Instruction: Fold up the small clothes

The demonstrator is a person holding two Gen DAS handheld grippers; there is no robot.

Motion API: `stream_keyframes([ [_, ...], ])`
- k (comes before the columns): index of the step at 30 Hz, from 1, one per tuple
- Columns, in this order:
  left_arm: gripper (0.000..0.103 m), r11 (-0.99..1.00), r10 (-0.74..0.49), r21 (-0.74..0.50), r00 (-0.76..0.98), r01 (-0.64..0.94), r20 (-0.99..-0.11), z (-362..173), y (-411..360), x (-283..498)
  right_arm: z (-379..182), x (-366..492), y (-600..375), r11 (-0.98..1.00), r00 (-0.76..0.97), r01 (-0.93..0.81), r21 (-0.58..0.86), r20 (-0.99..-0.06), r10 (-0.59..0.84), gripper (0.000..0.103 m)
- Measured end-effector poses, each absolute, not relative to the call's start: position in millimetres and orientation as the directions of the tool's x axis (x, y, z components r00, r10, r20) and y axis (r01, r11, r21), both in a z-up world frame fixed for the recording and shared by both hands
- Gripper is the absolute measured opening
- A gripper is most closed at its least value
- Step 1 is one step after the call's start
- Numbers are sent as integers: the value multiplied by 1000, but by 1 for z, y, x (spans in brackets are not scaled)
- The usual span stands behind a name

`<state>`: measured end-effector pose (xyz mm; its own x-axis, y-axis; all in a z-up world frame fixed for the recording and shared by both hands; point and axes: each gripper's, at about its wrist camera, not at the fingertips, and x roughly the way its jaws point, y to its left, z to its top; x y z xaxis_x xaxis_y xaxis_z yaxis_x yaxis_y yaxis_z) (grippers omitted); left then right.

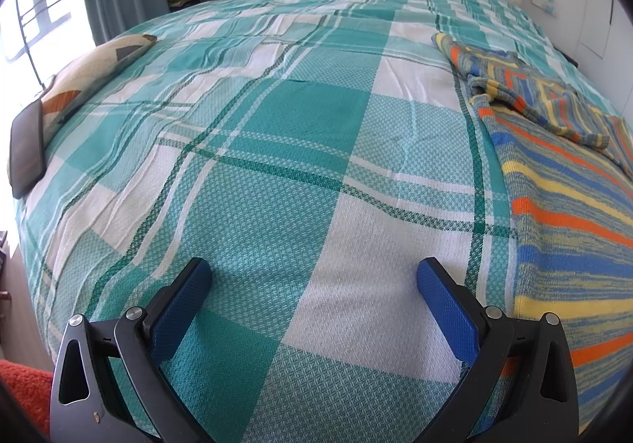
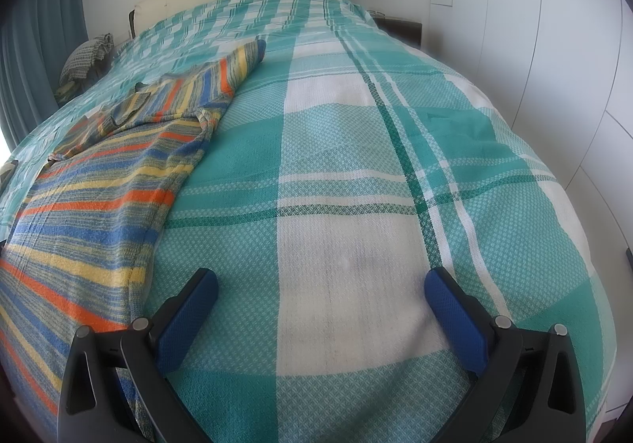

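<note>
While no brand or writing is legible anywhere, your left gripper (image 1: 314, 278) hovers with jaws spread wide, empty, over the plaid bedspread (image 1: 277, 166). Striped sweater (image 2: 103, 185) lies flat between both grippers, its near hem cut off. Your right gripper (image 2: 321, 290) likewise gapes empty, right of it.
</note>
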<state>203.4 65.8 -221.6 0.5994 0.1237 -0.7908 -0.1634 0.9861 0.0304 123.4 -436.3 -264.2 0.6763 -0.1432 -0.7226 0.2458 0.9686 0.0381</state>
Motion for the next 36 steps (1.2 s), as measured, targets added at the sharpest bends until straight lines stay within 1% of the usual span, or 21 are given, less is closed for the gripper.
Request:
stream_keyframes([
  [23,103,986,127,34,601,-164,-789,-223,64,203,-264,124,-436,968,675,247,33,-723,-147,103],
  [36,102,985,147,59,613,-162,-776,-221,65,200,-264,122,-436,969,676,245,44,-724,-138,103],
])
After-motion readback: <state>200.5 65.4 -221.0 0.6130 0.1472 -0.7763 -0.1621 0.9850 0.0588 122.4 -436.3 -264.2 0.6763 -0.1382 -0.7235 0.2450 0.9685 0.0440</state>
